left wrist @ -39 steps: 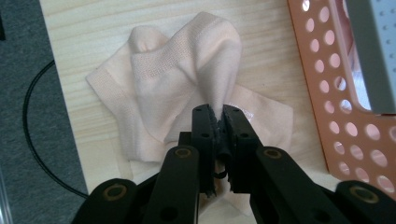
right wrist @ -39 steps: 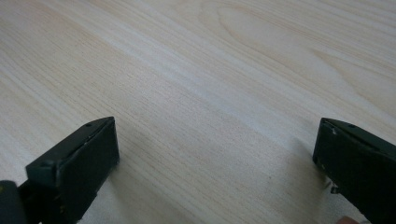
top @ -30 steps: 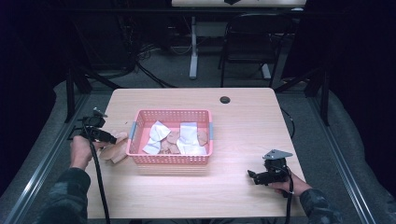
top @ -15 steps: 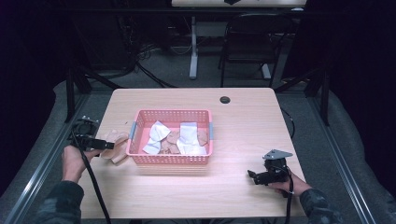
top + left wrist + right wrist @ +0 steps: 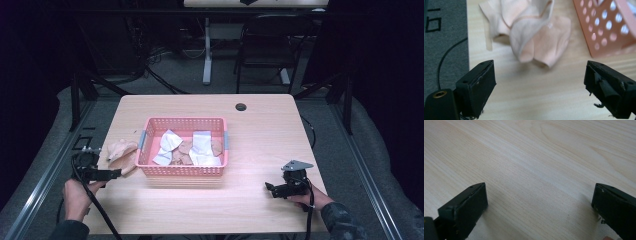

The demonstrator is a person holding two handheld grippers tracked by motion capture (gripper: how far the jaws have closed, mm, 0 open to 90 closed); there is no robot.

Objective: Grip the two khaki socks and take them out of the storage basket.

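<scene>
A pile of peach cloth (image 5: 121,151) lies on the wooden table just left of a pink perforated basket (image 5: 182,171). The basket holds white and tan cloth pieces (image 5: 202,145). My left gripper (image 5: 116,174) is low at the near left, pointing at the pile. In the left gripper view the jaws have just been opening: the left gripper (image 5: 539,87) is open and empty, with the peach cloth (image 5: 536,37) ahead and the basket (image 5: 609,32) at the right. My right gripper (image 5: 270,189) rests at the near right, and the right gripper (image 5: 539,207) is open over bare wood.
A round black cable hole (image 5: 241,106) sits near the table's far edge. The left table edge and grey floor (image 5: 446,37) with a cable lie close beside the left gripper. A chair (image 5: 267,45) and desk legs stand beyond the table.
The left gripper has drawn back toward the near left table edge and its jaws have opened. The peach cloth stays on the table beside the basket. The right gripper has not moved.
</scene>
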